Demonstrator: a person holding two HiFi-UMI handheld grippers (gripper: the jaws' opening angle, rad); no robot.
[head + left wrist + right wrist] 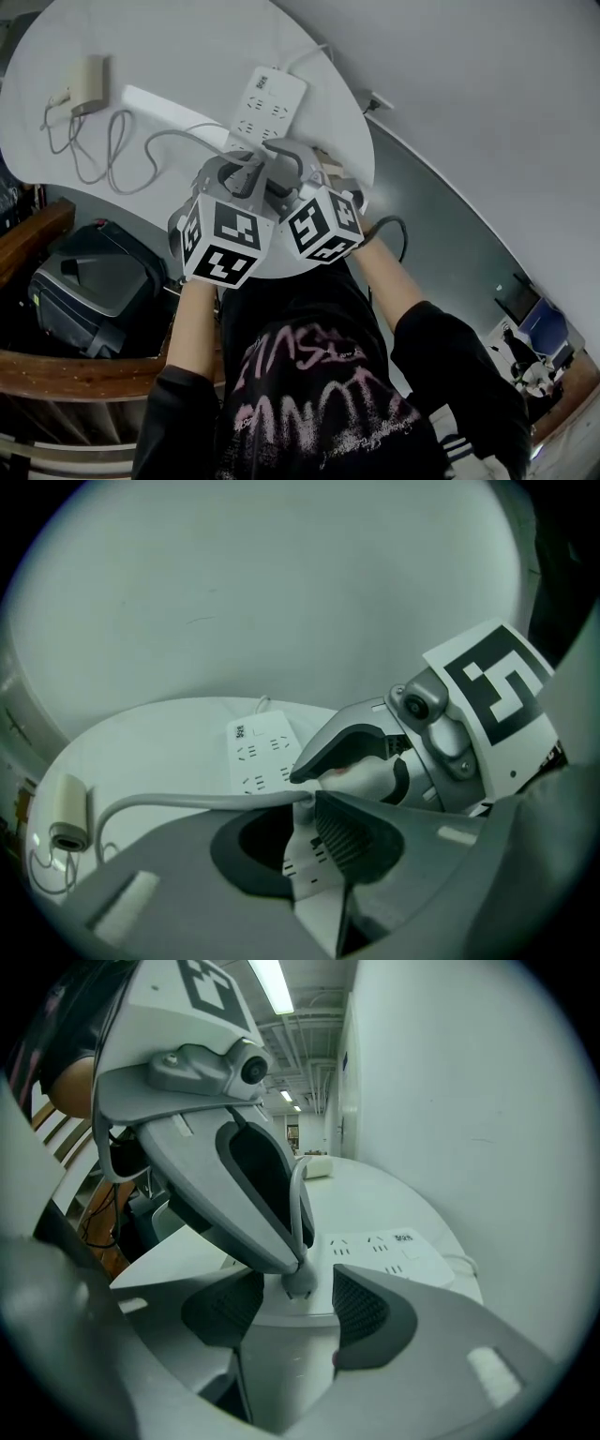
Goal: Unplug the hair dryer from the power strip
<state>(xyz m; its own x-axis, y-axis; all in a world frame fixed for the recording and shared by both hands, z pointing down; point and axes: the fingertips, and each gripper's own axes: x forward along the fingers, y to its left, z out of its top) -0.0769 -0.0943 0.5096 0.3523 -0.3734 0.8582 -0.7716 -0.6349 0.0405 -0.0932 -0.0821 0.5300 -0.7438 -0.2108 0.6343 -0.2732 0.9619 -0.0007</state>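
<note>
The hair dryer's grey plug (300, 1283) stood in the near end of the white power strip (269, 98), which lay toward the right side of the round table (169, 37). Its cord (122, 155) looped away left to the hair dryer (86, 82) at the table's far left, well apart from the strip. The right gripper (296, 1309) had its jaws wide apart, one on either side of the plug, with a gap showing on both sides — it gripped nothing. The left gripper (302, 822), just beside it on the left, stood over the same end of the strip. Its jaws were only narrowly parted — strip sockets showed in the slot between them — and one jaw tip was at the plug's top.
</note>
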